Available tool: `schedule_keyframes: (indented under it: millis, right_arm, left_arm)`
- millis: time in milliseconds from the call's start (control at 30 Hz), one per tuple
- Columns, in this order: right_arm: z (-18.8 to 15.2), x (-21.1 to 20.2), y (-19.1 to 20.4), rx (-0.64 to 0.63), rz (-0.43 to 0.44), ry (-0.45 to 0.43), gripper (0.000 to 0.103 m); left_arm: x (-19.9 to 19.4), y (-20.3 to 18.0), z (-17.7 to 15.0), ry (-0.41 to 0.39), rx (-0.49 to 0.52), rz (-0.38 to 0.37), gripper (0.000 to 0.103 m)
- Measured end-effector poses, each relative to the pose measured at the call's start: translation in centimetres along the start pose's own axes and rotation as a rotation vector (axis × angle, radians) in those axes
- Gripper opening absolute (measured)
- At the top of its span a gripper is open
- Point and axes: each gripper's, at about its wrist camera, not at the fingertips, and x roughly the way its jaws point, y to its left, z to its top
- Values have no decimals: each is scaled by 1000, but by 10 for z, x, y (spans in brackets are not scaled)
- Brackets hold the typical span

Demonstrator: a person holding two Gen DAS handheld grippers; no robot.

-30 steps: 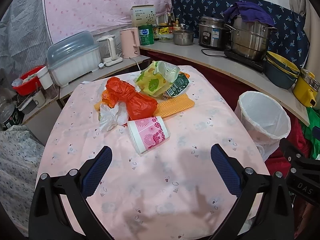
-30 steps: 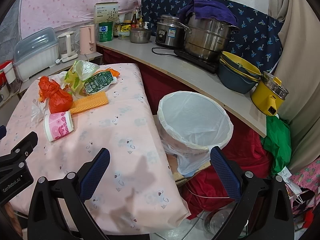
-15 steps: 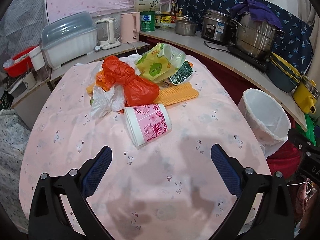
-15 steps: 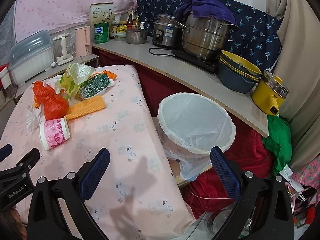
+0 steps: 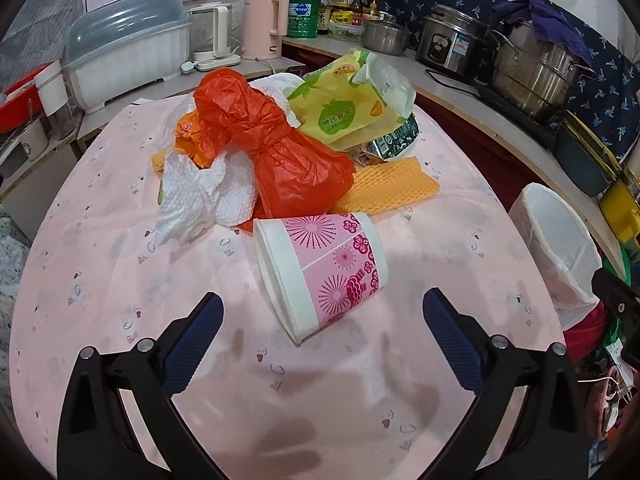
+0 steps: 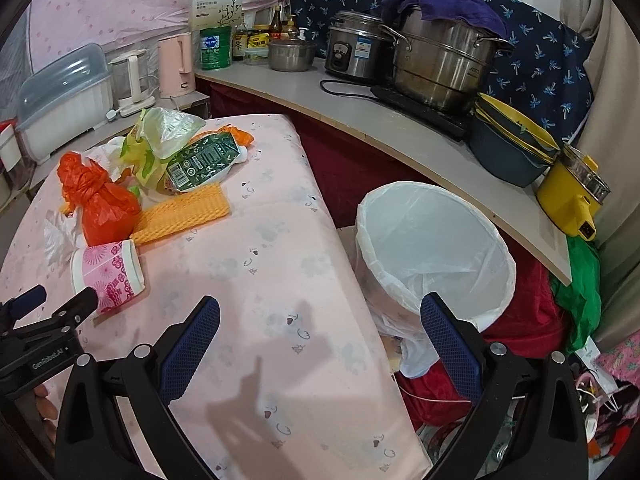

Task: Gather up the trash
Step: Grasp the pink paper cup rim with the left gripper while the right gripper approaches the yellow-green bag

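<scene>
Left gripper (image 5: 322, 322) hangs spread wide, framing the tipped cup (image 5: 320, 268) for a grab, while right gripper (image 6: 318, 330), also apart, waits by the bin (image 6: 434, 252).

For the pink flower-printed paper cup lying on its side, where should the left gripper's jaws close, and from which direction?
Grip the pink flower-printed paper cup across its printed middle band, coming from the near table edge where the left gripper sits open. The cup lies tipped over, white rim toward the gripper's left finger, base angled right and away, so its rounded sides face the jaws. The orange knotted plastic bag crowds the far side.
</scene>
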Motion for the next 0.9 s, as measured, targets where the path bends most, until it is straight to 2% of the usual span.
schedule_keyframes:
  millis: [167, 233, 300, 333, 400, 500, 633, 900]
  right_arm:
    - [8, 15, 10, -6, 11, 10, 96]
    - [11, 21, 15, -11, 13, 17, 96]
    - [15, 27, 19, -14, 19, 23, 96]
    - [16, 30, 21, -15, 26, 25, 96]
    - [21, 35, 27, -16, 41, 25, 96]
    - [31, 40, 39, -27, 72, 17, 96]
    - [48, 45, 61, -47, 127, -5, 90]
    - [95, 76, 108, -45, 278, -13, 75]
  left_arm:
    - [30, 2, 2, 47, -22, 18, 92]
    - [34, 3, 2, 52, -19, 1, 79]
    - [36, 3, 2, 69, -10, -20, 56]
    - [36, 2, 2, 77, -5, -34, 50]
    - [36, 3, 2, 87, -5, -54, 29]
    - [31, 6, 2, 101, -7, -106, 11]
    - [18, 7, 4, 73, 10, -130, 3]
    - [5, 20, 14, 51, -14, -147, 3]
